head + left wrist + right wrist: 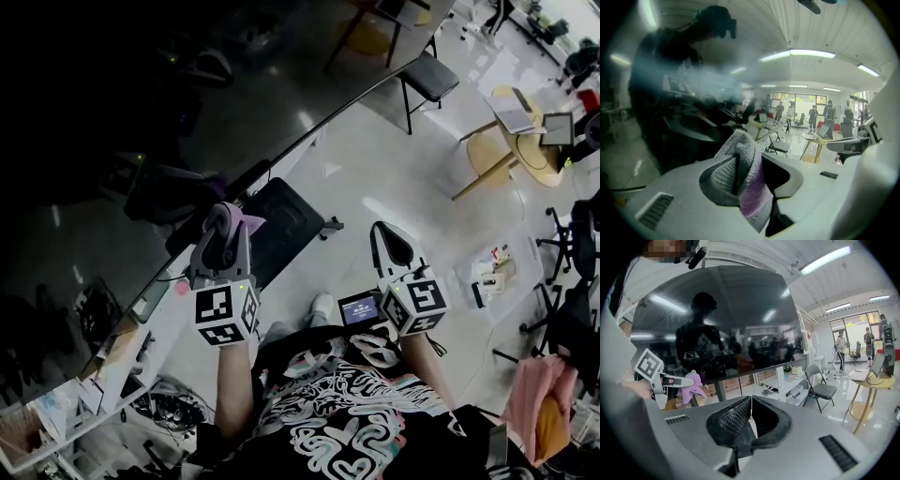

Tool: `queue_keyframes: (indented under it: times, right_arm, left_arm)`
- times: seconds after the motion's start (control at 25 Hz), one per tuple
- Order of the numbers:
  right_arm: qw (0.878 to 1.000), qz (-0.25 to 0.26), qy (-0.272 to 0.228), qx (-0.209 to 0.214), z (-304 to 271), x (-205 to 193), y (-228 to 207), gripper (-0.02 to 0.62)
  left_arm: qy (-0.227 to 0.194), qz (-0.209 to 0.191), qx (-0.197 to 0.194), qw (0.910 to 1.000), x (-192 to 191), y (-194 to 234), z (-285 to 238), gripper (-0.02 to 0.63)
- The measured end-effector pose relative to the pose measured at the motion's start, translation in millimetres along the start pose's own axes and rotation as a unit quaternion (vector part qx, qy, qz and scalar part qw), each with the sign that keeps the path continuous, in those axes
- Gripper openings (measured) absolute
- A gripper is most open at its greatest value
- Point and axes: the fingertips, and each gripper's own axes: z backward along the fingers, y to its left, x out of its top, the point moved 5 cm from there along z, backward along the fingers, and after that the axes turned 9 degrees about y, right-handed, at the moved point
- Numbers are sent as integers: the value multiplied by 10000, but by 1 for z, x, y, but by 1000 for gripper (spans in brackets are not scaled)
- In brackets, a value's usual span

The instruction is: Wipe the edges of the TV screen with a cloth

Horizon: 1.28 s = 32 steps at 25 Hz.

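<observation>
Left gripper (225,225) pinching the purple cloth (746,178) tight, up by the TV screen's (131,112) lower edge. Right gripper (750,416) pressed together on nothing, apart from the screen. Folding chair (429,77) and round table (511,141) stand well behind.
</observation>
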Motion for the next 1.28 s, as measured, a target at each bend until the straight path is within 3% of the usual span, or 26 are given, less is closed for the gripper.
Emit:
queue_keyframes:
  times: [1.28]
  right_arm:
    - [9971,-205,-179,-705,31,-3,-51,29]
  left_arm:
    - [124,49,-138,9998,22,-34,-43,137]
